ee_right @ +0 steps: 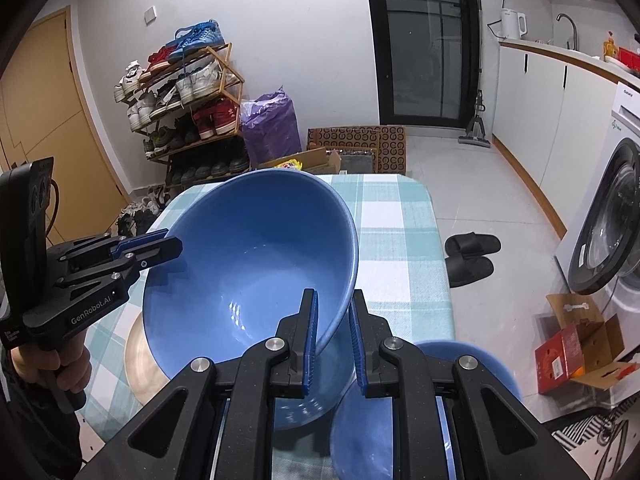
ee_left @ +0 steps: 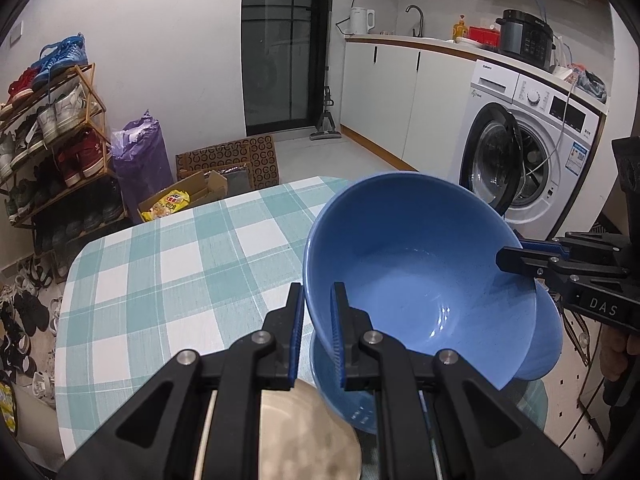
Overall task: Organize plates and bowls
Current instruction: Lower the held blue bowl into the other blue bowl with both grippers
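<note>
Both hand-held grippers, left [ee_left: 316,320] and right [ee_right: 334,328], pinch opposite rims of the bowl [ee_left: 420,276], tilted above the counter's [ee_left: 168,280] near edge. Uneven release could drop it onto the lower bowl [ee_right: 400,420].

far tablecloth [ee_left: 168,264] bare, bowls [ee_left: 420,280] perhaps crowding near edge

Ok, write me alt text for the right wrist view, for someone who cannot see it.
A large blue bowl, tilted above a green-and-white checked tablecloth, is gripped by its rim on opposite sides by the right gripper in the foreground and the left gripper. A second blue bowl and a beige plate sit below; behind are a shoe rack and washing machine.
</note>
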`<state>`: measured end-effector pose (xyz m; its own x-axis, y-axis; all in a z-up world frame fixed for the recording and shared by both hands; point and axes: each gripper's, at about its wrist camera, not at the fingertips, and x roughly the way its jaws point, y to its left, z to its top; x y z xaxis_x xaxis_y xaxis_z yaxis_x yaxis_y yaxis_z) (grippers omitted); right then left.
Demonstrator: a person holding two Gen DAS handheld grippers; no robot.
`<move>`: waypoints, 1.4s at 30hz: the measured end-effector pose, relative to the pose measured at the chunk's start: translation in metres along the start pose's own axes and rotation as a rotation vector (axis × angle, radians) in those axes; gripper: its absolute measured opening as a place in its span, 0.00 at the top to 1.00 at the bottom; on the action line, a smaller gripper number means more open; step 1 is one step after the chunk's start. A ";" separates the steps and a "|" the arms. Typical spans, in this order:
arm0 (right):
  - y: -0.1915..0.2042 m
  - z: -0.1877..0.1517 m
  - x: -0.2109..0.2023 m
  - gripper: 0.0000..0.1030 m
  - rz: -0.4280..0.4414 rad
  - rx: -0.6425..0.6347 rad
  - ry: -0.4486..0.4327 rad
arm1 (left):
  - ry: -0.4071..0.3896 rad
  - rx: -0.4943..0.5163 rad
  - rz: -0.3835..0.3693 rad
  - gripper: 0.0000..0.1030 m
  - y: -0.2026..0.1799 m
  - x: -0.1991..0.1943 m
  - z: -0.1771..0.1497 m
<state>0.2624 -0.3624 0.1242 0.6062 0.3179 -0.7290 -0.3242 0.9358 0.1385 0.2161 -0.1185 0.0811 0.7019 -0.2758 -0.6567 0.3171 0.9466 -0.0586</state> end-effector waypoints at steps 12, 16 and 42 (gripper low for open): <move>0.003 -0.021 0.011 0.85 0.007 0.007 0.041 | 0.031 -0.017 -0.006 0.90 0.003 0.007 -0.016; 0.005 -0.026 0.014 0.85 0.007 0.008 0.051 | 0.044 -0.020 -0.004 0.90 0.003 0.011 -0.020; 0.001 -0.045 0.046 0.85 -0.020 0.001 0.131 | 0.108 -0.020 0.007 0.90 0.002 0.035 -0.039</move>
<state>0.2573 -0.3537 0.0605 0.5125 0.2762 -0.8130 -0.3123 0.9420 0.1232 0.2165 -0.1199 0.0284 0.6312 -0.2504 -0.7341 0.2988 0.9519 -0.0678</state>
